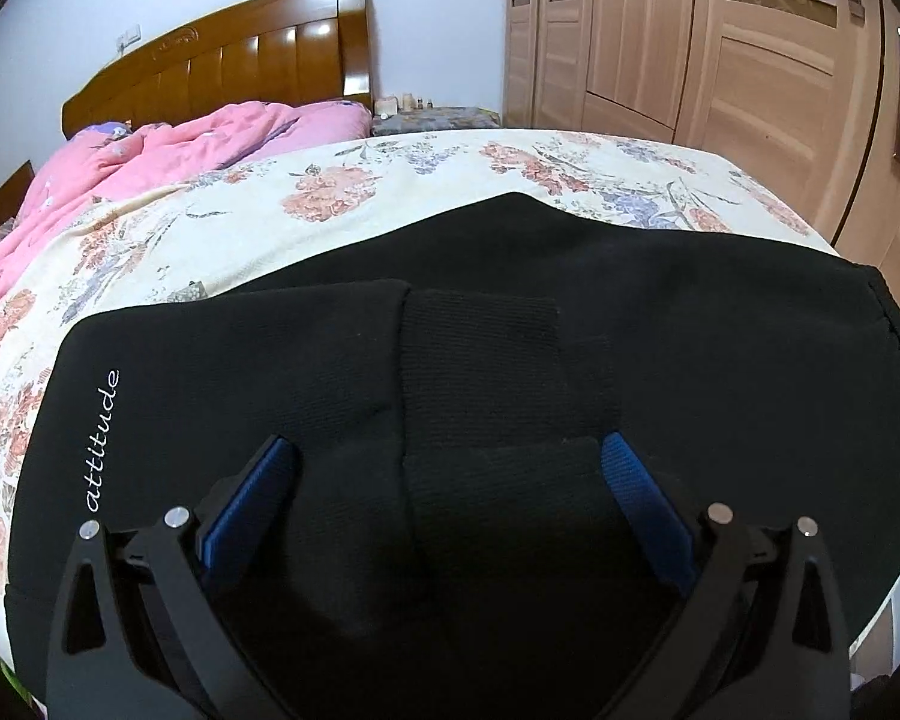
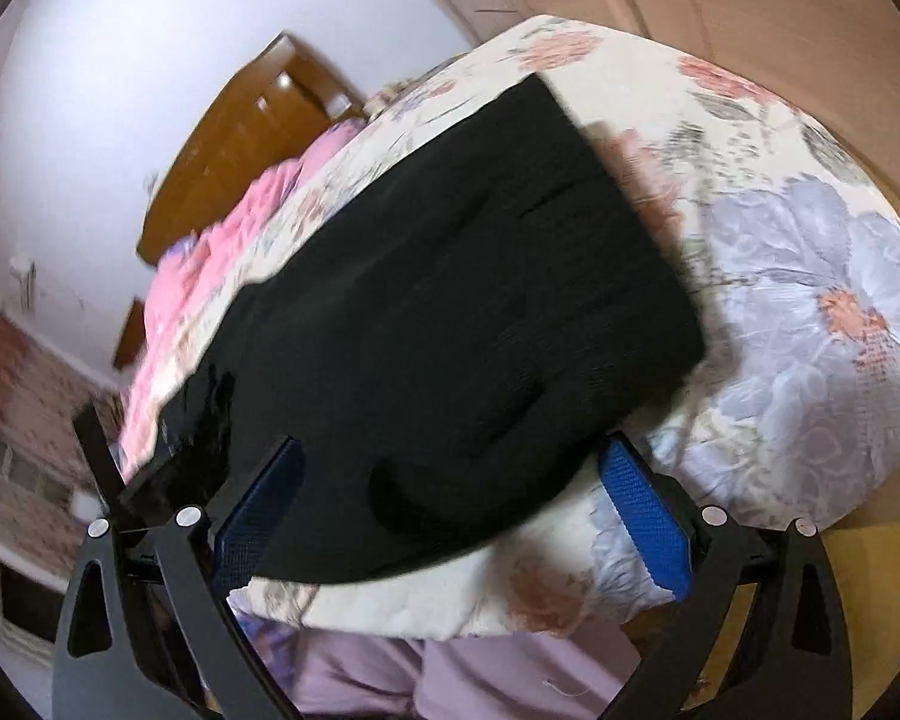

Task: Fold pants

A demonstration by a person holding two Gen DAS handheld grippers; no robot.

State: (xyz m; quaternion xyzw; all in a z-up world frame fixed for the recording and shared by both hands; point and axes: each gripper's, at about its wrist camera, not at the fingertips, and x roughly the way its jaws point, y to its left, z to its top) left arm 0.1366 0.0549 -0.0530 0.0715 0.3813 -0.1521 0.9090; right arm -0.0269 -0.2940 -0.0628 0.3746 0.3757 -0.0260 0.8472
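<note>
Pants (image 1: 510, 324): black, soft knit, folded into a broad slab on the bed; ribbed cuff on top, white "attitude" script at its left edge.
Left gripper (image 1: 447, 450): jaws spread wide, blue textured pads (image 1: 252, 492) apart, gripping nothing; pants lie directly below and ahead, between the fingers.
Right gripper (image 2: 450, 462): jaws wide, holding nothing; pants' near corner sits between the fingers, at the bed's edge.
Sheet (image 1: 306, 192): cream, floral print.
Quilt (image 1: 150, 162): pink, rumpled, well beyond.
Headboard (image 1: 240, 66): glossy wood.

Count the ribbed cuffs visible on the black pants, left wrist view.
1: a ribbed cuff lies on top of the folded black pants, ahead of the open left tool. The other may be hidden underneath.
</note>
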